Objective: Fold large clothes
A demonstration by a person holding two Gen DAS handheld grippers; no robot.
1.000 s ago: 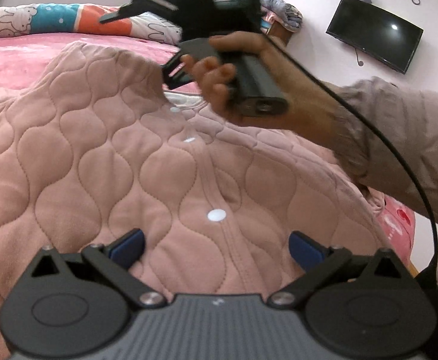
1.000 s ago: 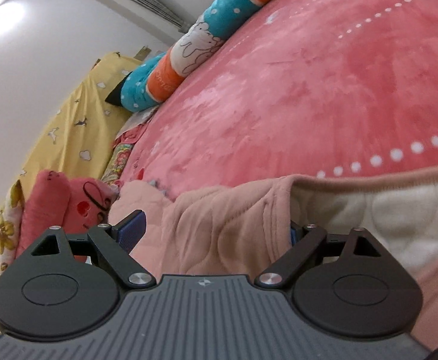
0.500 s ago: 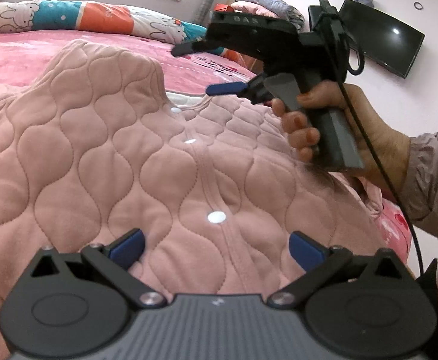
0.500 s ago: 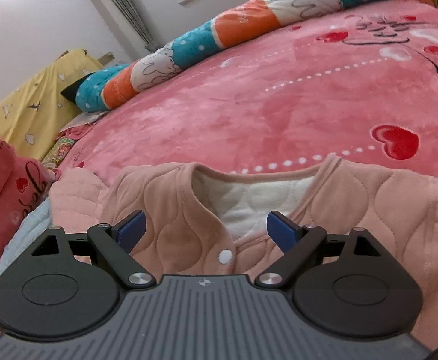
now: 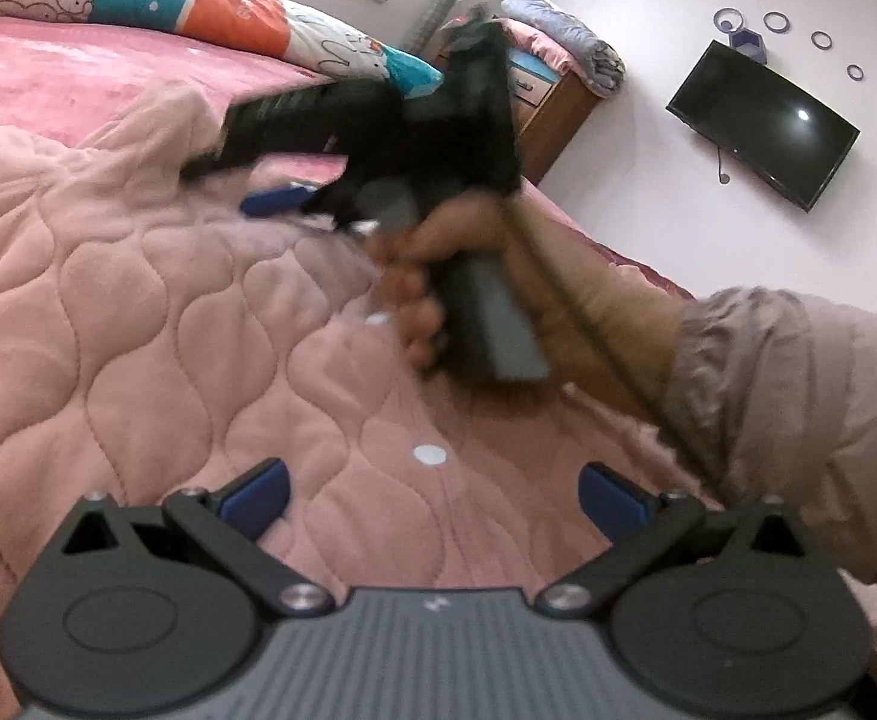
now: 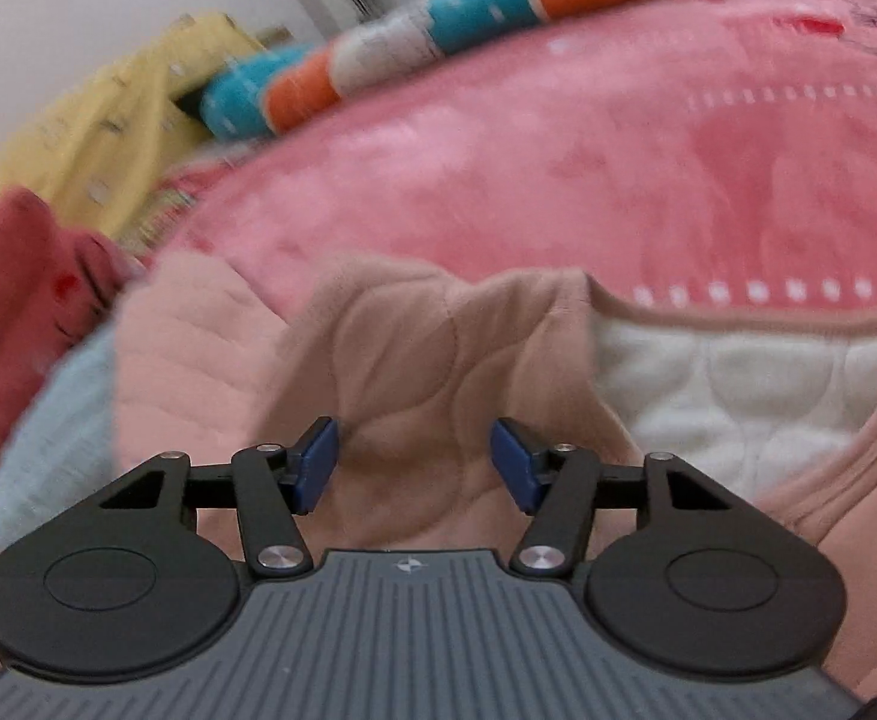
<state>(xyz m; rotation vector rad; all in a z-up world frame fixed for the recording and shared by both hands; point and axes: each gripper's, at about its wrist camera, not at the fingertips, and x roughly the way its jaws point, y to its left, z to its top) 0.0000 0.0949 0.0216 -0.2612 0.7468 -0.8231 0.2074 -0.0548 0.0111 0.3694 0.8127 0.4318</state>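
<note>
Right gripper has swung back down toward the shoulder of the quilted pink top; half a second ago it was lifted clear with its jaws wide, and now they've narrowed around a ridge of fabric just left of the white-lined neckline. Not clamped yet, I'd say: the blue pads sit either side of the fold with a gap showing. From the left wrist view that same gripper is blurred, so it's moving fast over the collar. My left gripper hasn't budged, jaws apart, hovering low over the button placket. The garment lies spread front-up on the pink bed. Looks like I'm re-gripping the shoulder to start the 1st fold.
</note>
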